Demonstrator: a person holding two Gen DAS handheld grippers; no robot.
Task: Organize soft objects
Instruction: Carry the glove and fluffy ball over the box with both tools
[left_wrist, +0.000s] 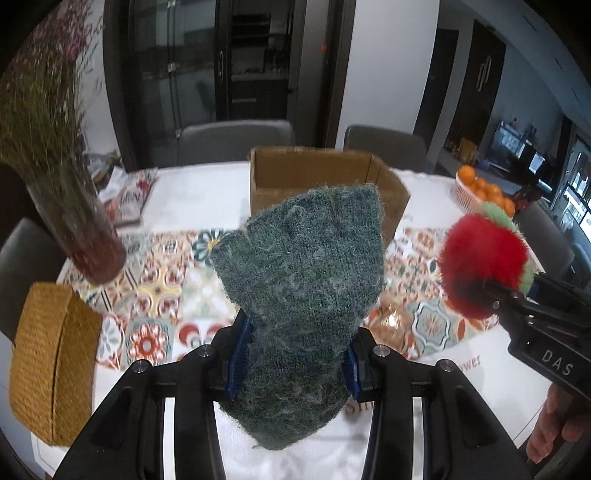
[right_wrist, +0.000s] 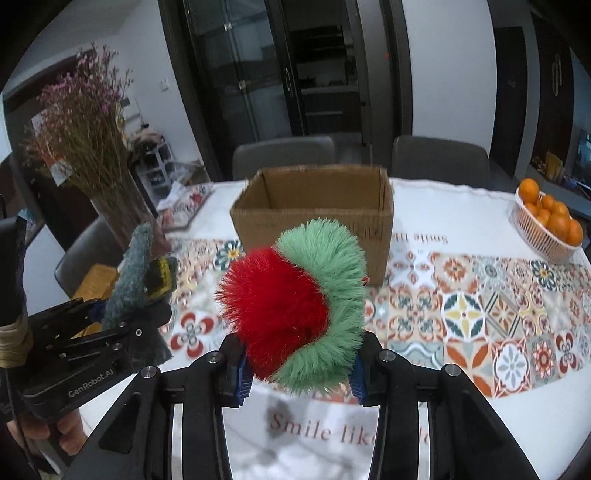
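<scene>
Nearest in the left wrist view, the left gripper (left_wrist: 293, 363) has its blue-padded fingers clenched on a fuzzy dark green knitted glove (left_wrist: 303, 280), which stands upright between them, held above the worktop (left_wrist: 199, 195), its cuff hanging down below the pads. Over on the right, the right gripper (right_wrist: 301, 369) grips a fluffy red-and-green pom-pom (right_wrist: 295, 306), fingers pressed into its lower fur on both sides, also lifted clear of the worktop. Both soft items hang side by side, apart from each other, the pom-pom to the right of the glove. Beneath them lies a colourful tile-patterned runner (right_wrist: 461, 302) on a white cloth with "Smile" lettering. At the near left edge sits a woven yellow basket (left_wrist: 51, 362). Further back, centred behind both held items, stands an open cardboard box (right_wrist: 314, 206), its flaps out of sight and the interior too shadowed to read. Left of it rises a vase of dried flowers (right_wrist: 92, 147) with pink tips; far right, a white basket of oranges (right_wrist: 546, 221). Grey chairs (right_wrist: 284, 155) line the far side.
</scene>
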